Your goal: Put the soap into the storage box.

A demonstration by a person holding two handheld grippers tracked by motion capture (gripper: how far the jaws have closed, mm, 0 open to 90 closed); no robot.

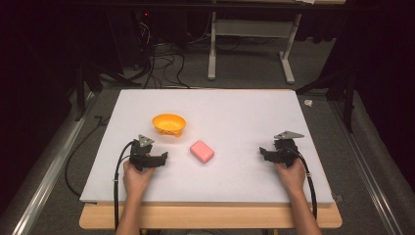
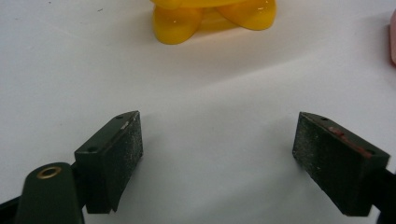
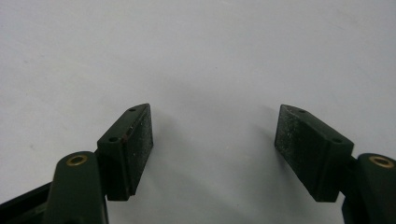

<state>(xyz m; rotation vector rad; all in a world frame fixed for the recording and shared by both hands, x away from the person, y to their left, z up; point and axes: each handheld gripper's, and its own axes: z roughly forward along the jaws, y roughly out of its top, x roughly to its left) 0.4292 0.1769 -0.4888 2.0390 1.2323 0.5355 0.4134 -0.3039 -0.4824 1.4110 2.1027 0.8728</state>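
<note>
An orange-yellow bowl stands on the white board, left of its middle. In the left gripper view the bowl's base is straight ahead at the top. A pink rounded block lies flat on the board, to the right of the bowl and nearer the person; its edge shows at the far right. My left gripper rests low over the board, nearer the person than the bowl, open and empty. My right gripper sits to the right of the block, open over bare board.
The board lies on a wooden table whose front edge runs along the bottom. Behind the table are a white metal stand and loose cables on the floor. A metal rail runs along the left.
</note>
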